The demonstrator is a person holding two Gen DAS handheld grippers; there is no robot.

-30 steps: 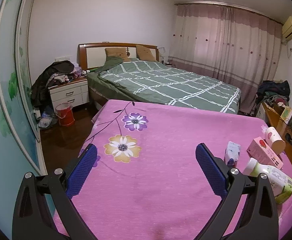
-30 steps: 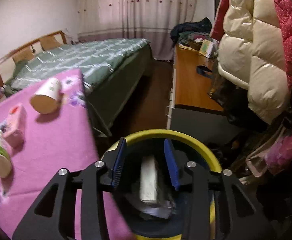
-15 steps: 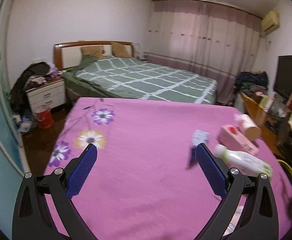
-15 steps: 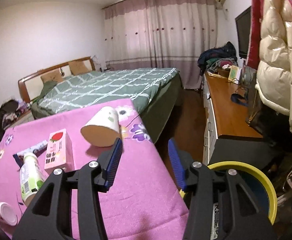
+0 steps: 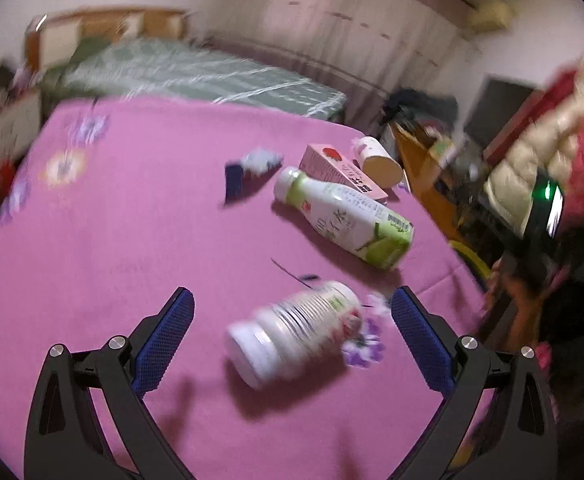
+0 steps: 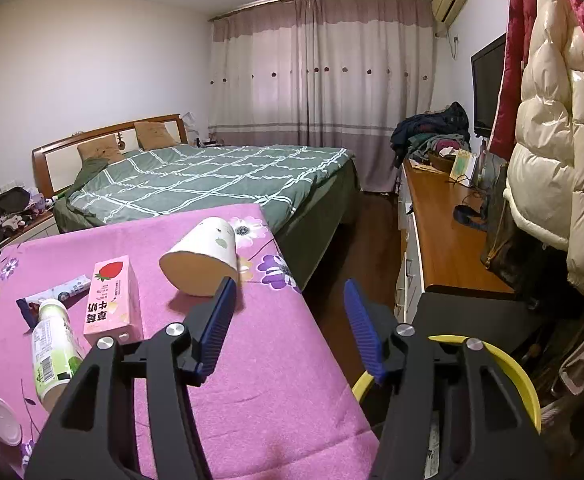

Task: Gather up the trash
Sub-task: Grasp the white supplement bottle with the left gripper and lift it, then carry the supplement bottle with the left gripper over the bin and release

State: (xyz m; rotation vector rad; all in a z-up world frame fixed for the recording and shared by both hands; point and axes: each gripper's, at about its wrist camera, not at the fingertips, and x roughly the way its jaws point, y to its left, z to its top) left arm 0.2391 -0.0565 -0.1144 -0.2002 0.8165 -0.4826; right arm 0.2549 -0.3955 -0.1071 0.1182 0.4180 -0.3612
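On the pink flowered bedspread [image 5: 131, 240] lie a small white yoghurt bottle [image 5: 292, 332], a green-and-white drink bottle [image 5: 348, 220], a pink strawberry milk carton [image 5: 340, 172], a paper cup [image 5: 378, 162] on its side and a dark snack wrapper [image 5: 247, 168]. My left gripper [image 5: 292, 336] is open, its blue pads either side of the small white bottle without touching it. My right gripper [image 6: 289, 320] hangs over the bedspread's right edge, jaws opening, nothing between them. The paper cup [image 6: 201, 258] lies just beyond its left finger, the carton [image 6: 111, 300] further left. The yellow-rimmed bin [image 6: 508, 364] stands at lower right.
A green checked bed [image 6: 211, 180] lies beyond the pink one. A wooden desk [image 6: 444, 240] with clutter runs along the right wall, with puffy coats [image 6: 552, 140] hanging over it. A strip of dark wood floor [image 6: 364, 248] separates bed and desk.
The left gripper swung right and tilted down, bringing the small white bottle between its open fingers. The right gripper rose out of the bin, empty, swung towards the pink bed, and its jaws widened.
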